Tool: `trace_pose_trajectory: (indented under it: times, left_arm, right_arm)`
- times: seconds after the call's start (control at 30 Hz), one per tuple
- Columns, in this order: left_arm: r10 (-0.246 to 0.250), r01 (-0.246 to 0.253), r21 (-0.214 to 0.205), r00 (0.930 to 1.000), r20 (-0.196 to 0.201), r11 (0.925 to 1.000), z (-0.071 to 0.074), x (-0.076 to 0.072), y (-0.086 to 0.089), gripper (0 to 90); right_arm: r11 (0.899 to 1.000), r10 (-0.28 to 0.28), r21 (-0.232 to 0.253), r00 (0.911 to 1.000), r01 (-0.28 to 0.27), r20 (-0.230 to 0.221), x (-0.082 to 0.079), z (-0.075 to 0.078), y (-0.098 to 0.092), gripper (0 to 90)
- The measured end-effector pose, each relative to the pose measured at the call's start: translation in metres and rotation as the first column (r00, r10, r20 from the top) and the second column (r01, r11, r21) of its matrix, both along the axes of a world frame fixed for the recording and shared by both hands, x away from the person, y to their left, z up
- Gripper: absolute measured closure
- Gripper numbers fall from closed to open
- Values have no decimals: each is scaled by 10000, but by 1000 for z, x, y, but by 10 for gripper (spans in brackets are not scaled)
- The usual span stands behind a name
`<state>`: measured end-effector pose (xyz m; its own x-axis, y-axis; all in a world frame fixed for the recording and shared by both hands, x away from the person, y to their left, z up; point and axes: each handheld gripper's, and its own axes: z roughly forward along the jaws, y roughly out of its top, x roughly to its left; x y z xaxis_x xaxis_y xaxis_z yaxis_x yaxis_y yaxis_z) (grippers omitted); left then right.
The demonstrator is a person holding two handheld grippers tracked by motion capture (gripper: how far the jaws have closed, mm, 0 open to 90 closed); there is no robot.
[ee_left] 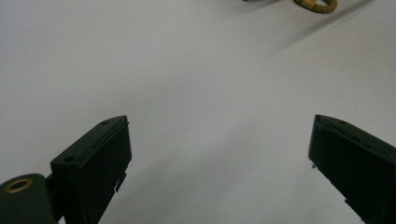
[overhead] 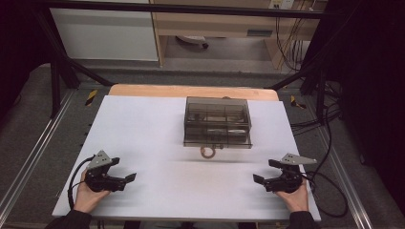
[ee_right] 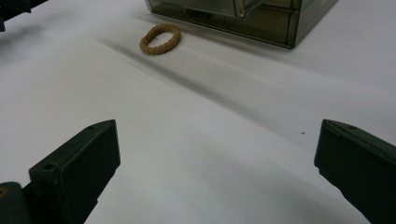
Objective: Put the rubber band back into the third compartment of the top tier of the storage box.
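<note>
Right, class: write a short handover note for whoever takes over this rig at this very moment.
Left gripper: jaws wide open, holding nothing, resting low at the near left of the table.
Right gripper: jaws wide open, holding nothing, at the near right.
Things: the tan beaded bracelet lies flat on the table just in front of the smoky clear drawer box, apart from both grippers.
Done: nothing visible yet; the bracelet is untouched.
Left: probably pick up the bracelet and put it in the box; whether a drawer is open I cannot tell.
</note>
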<state>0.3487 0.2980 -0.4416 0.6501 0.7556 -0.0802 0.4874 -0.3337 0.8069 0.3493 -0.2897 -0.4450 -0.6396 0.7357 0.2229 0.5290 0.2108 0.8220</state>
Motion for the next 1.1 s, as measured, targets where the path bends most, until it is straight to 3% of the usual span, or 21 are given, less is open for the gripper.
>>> trace_pose_trajectory:
  times: [0.47, 1.1]
  left_arm:
    - [19, -19, -3, 10000, 46, 10000, 0, 0, 2, 60]
    - [64, -64, -23, 10000, -54, 10000, -1, 1, 1, 69]
  right_arm:
    - [9999, 71, -121, 10000, -70, 70, -1, 0, 2, 10]
    - [9993, 305, -222, 9995, -302, 127, -1, 3, 21, 15]
